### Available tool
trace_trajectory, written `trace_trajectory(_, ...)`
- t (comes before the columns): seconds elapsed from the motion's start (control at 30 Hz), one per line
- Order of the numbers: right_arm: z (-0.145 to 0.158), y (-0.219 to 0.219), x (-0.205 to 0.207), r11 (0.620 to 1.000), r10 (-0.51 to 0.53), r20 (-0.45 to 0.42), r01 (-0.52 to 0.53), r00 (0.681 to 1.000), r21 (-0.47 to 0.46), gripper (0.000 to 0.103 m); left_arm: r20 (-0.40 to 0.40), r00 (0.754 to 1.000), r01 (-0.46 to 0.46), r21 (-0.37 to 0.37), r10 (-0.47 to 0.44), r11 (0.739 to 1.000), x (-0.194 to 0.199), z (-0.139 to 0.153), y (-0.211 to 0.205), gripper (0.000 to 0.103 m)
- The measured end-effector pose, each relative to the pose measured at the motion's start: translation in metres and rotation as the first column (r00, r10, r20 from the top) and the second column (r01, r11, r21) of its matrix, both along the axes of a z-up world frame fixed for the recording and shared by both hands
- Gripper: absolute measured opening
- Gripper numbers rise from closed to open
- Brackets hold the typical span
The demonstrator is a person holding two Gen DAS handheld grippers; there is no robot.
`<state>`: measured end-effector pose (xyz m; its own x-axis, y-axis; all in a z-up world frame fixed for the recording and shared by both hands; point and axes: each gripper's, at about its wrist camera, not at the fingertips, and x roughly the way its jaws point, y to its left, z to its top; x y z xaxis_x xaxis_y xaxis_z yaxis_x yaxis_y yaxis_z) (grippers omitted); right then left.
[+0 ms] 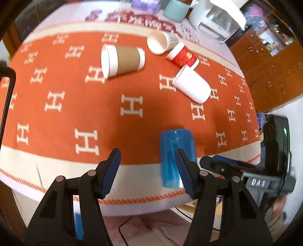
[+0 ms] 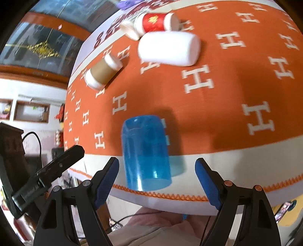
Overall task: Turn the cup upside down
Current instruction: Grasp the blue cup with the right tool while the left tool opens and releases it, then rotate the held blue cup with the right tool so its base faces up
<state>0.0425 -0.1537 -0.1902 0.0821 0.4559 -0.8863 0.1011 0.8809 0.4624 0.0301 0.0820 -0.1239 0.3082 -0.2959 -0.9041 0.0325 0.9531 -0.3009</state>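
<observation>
A clear blue plastic cup stands mouth down near the table's front edge, on the cream border of the orange cloth. It also shows in the right wrist view. My left gripper is open and empty, just left of the cup, with its right finger in front of the cup. My right gripper is open and empty, its fingers spread wide on either side of the cup's lower part without touching it. The right gripper also shows in the left wrist view, to the right of the cup.
Several cups lie on their sides farther back: a brown-sleeved paper cup, a white cup, a red cup and a stack of paper cups. A white appliance and a mint container stand at the far edge.
</observation>
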Motion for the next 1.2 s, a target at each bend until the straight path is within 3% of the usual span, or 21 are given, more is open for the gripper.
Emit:
trace_trajectory(0.07, -0.005, 0.009, 0.006, 0.999, 0.035, -0.011, -0.035, 0.999, 0.0, 0.084, 0.032, 0.999, 0.031, 0.023, -0.032, 0.999, -0.004, 0.0, 0.001, 0.038)
trace_trajectory(0.13, -0.01, 0.016, 0.01, 0.998, 0.06, -0.022, -0.06, 0.998, 0.004, 0.084, 0.033, 0.998, 0.054, 0.027, -0.055, 0.998, -0.006, -0.005, 0.001, 0.03)
trace_trajectory(0.47, -0.043, 0.035, 0.035, 0.992, 0.127, -0.082, -0.124, 0.988, 0.037, 0.084, -0.004, 1.0, 0.019, -0.004, -0.019, 1.0, -0.003, -0.035, 0.013, 0.03)
trace_trajectory(0.53, -0.05, 0.039, 0.036, 0.988, 0.151, -0.095, -0.147, 0.984, 0.04, 0.08, 0.006, 1.0, 0.012, 0.025, -0.012, 1.0, -0.002, -0.039, 0.014, 0.03)
trace_trajectory(0.6, -0.057, 0.043, 0.037, 0.985, 0.165, -0.112, -0.158, 0.98, 0.07, 0.069, 0.022, 1.0, 0.018, 0.071, -0.02, 0.997, -0.003, -0.043, 0.012, 0.03)
trace_trajectory(0.63, -0.059, 0.045, 0.037, 0.984, 0.172, -0.113, -0.164, 0.979, 0.073, 0.069, 0.034, 0.999, 0.02, 0.095, -0.023, 0.995, -0.004, -0.044, 0.01, 0.03)
trace_trajectory(0.73, -0.053, 0.054, 0.035, 0.977, 0.214, -0.065, -0.213, 0.975, 0.033, 0.069, 0.084, 0.996, 0.021, 0.144, -0.033, 0.989, -0.008, -0.044, 0.005, 0.02)
trace_trajectory(0.87, -0.035, 0.059, 0.031, 0.972, 0.236, 0.029, -0.236, 0.971, 0.005, 0.069, 0.151, 0.987, 0.036, 0.177, -0.063, 0.984, -0.01, -0.037, -0.002, 0.019)
trace_trajectory(0.97, -0.014, 0.06, 0.03, 0.973, 0.233, 0.161, -0.229, 0.959, -0.042, 0.069, 0.171, 0.983, 0.033, 0.181, -0.064, 0.983, -0.008, -0.031, -0.003, 0.019)
trace_trajectory(1.2, 0.0, 0.065, 0.029, 0.968, 0.232, 0.409, -0.169, 0.883, -0.185, 0.069, 0.182, 0.983, -0.021, 0.07, 0.008, 0.997, 0.005, -0.024, 0.003, 0.019)
